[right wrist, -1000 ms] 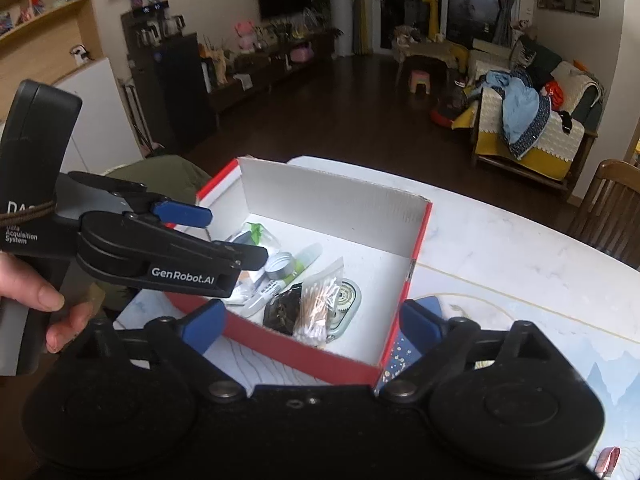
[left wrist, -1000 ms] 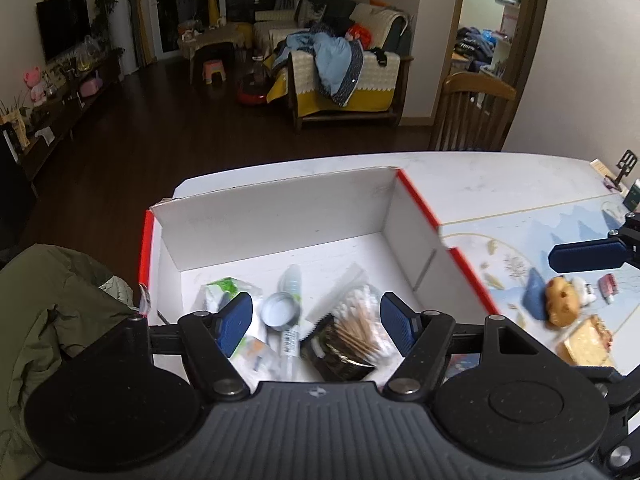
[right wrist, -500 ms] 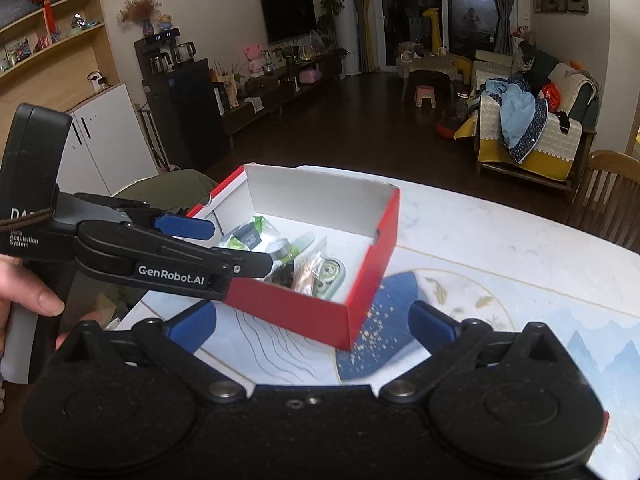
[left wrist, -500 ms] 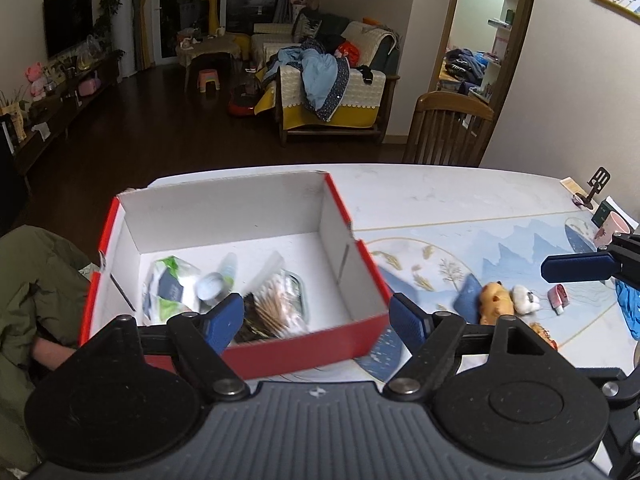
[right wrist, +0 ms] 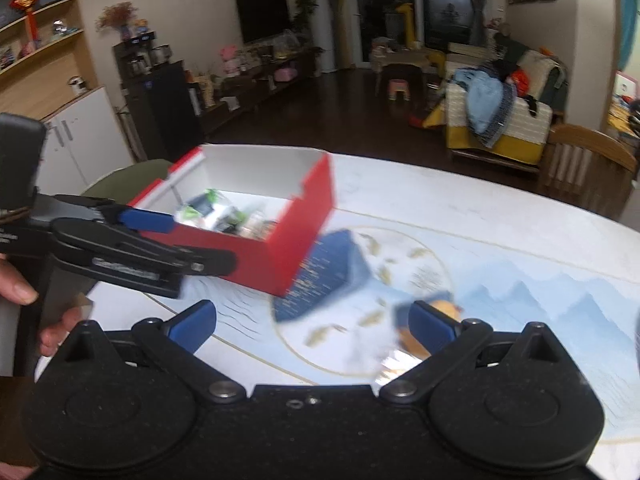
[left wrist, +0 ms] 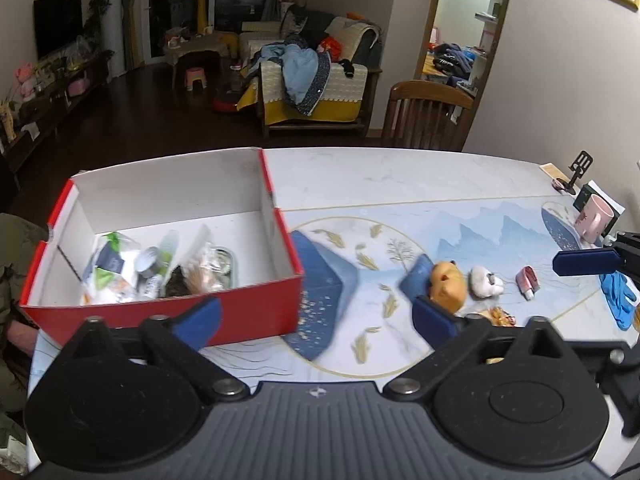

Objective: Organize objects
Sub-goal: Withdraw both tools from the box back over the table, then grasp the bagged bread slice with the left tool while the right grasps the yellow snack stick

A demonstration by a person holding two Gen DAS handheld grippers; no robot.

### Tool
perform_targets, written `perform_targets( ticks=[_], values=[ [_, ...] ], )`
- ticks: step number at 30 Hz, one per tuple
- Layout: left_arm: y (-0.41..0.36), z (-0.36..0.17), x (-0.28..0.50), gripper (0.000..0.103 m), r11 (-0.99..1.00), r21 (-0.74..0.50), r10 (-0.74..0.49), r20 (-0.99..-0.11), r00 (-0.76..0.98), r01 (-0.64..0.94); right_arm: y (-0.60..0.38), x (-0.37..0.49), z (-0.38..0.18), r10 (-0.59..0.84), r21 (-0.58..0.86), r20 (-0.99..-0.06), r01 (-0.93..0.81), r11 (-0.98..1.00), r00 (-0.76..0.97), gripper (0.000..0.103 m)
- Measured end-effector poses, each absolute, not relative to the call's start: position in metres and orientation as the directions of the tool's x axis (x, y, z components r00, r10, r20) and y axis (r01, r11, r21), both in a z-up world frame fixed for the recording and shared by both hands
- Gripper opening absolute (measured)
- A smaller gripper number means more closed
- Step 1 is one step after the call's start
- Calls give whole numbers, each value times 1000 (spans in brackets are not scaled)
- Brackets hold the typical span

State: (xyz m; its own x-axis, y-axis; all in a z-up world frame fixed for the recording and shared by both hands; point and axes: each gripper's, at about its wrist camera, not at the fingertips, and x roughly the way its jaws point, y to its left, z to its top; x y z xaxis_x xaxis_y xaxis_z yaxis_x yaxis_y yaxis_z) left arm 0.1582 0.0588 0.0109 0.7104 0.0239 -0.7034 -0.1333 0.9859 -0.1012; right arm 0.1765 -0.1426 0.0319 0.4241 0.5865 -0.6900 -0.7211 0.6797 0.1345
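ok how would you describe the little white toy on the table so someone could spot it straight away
Start at the red box on the left of the table, then look right across the blue patterned mat to a short row of small items. The white toy sits between an orange plush and a small pink item; it is the only white, rounded one.

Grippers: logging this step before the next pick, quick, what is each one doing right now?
Left gripper: jaws opening, nothing between them.
Right gripper: open wide, empty, above the table.
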Motion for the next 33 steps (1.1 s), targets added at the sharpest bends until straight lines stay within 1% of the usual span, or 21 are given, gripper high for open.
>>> perform_targets(
  ticks=[5,8,16,27,33],
  values=[
    [28,2,161,103,992,-83,14,-696,718,-100,-188,188,12,506,89,-709,-649,755,491,102],
    [12,-3,163,103,994,-89,-12,-688,725,-68,-216,196,0,472,107,-728,-598,794,497,102],
    [-34,-28,182,103,996,-92,-66,-746,663,-4,-276,220,-27,387,116,-761,-478,871,521,102],
    [-106,-76,208,103,994,-65,-108,-804,585,93,-303,244,-51,332,122,-800,-405,906,500,102],
    [-134,-96,224,103,992,-22,-85,-832,549,120,-305,250,-58,327,130,-809,-395,909,487,102]
  ],
)
